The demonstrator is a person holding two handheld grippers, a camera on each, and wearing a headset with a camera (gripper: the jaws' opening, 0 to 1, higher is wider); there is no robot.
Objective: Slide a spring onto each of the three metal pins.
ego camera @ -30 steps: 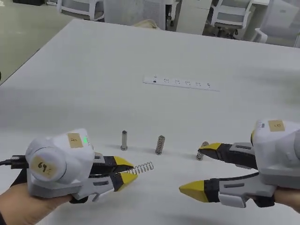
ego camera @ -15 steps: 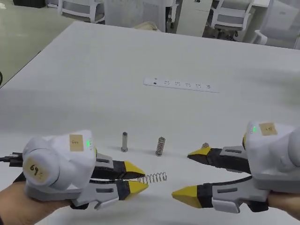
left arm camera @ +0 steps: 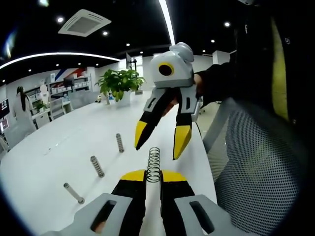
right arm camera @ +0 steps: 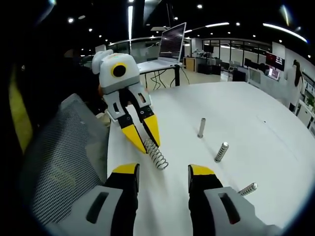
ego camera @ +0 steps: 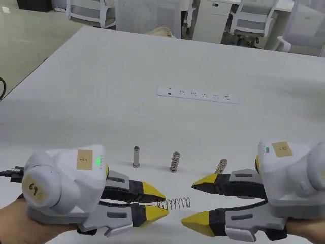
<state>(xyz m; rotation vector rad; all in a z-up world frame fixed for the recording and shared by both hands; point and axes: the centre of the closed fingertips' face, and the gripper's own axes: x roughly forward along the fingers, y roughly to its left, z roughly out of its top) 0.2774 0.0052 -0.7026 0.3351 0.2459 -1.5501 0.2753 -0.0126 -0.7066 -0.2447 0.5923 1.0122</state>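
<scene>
Near the front edge of the tabletop (ego camera: pixel 101 76), the left gripper (ego camera: pixel 166 203) pinches a spring (ego camera: pixel 175 204) by one end, offering it to the right gripper (ego camera: pixel 188 203), jaws spread, probably for a handover.

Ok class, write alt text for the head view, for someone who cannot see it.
The left hand-held gripper holds a spring by one end, aimed at the open right hand-held gripper. Beyond, a white table bears one bare pin and two spring-covered pins.

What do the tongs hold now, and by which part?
The left tongs pinch a spring by one end, the rest sticking out free. The right tongs, open, hold nothing.
</scene>
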